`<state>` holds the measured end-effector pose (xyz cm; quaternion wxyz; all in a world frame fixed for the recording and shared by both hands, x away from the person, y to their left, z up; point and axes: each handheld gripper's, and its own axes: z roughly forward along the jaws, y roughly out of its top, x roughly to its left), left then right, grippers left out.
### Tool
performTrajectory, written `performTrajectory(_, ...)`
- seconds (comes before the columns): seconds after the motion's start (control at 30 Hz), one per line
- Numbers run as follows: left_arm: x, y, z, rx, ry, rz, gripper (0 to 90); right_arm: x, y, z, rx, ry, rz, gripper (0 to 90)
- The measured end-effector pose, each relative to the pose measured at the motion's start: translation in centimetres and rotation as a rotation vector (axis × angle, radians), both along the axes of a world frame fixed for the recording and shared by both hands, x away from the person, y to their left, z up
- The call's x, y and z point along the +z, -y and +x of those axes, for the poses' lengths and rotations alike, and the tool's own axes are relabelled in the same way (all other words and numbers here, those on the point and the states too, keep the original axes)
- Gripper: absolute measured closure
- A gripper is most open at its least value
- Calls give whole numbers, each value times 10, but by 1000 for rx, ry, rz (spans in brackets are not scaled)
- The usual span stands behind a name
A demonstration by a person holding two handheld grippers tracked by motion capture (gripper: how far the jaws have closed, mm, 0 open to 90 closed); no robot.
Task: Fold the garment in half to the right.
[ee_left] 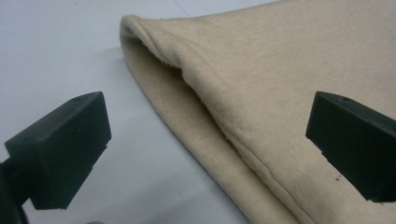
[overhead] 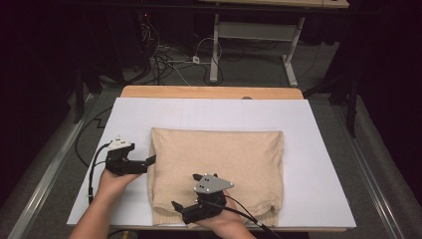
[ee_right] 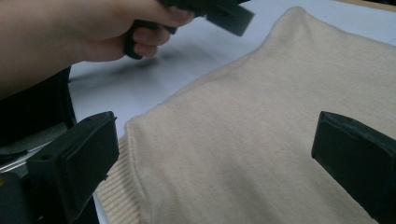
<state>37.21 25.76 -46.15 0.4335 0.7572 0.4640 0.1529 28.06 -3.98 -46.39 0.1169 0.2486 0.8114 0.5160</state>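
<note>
1. Where the white sheet (overhead: 318, 149) covers the tabletop (overhead: 209, 92), a folded beige knit garment (overhead: 219, 164) lies flat near the person's side, a rough rectangle with soft rounded corners.
2. Its fabric is a fine, slightly fuzzy knit; a ribbed hem runs along the near edge, and on the left side the layers part a little, leaving a shallow fold with a rolled lip, plain in the left gripper view.
3. At that left edge the left gripper (overhead: 151, 160) points in from the side, its jaws spread wide, one over bare sheet and one over the knit, gripping nothing.
4. Over the near hem the right gripper (overhead: 175, 205) hovers, jaws likewise spread and empty, with the ribbed corner lying between them in the right gripper view.
5. Each gripper has blocky matte-black jaws, a black cable and a grey three-cornered plate on top.
6. Beyond the sheet a strip of pale wood shows at the far edge; behind it stand a grey carpeted floor (overhead: 259, 69), tangled cables (overhead: 166, 59) and the white legs of another desk (overhead: 215, 50).
</note>
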Motion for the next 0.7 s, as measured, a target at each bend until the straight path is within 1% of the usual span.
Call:
performTrajectory(0.07, 0, -1, 9, 5, -6, 1, 13, -2, -4, 0, 9, -2, -8, 27)
performTrajectory(0.2, -1, 0, 26, 15, -19, 10, 27, -6, -14, -2, 29, -23, -21, 59)
performTrajectory(0.3, -2, 2, 39, 21, -27, 8, 32, -9, -22, -4, 45, -36, -34, 90)
performTrajectory(0.4, -3, 5, 51, 27, -34, 24, 50, -10, -30, -7, 59, -40, -45, 137)
performTrajectory(0.53, -7, 8, 67, 42, -64, 37, 78, -12, -40, -14, 79, -47, -76, 190)
performTrajectory(0.6, -9, 9, 74, 48, -73, 45, 117, -14, -46, -17, 93, -59, -92, 214)
performTrajectory(0.67, -10, 11, 80, 48, -86, 54, 134, -15, -53, -20, 99, -58, -117, 233)
performTrajectory(0.7, -11, 12, 82, 52, -84, 59, 143, -16, -56, -21, 105, -57, -126, 247)
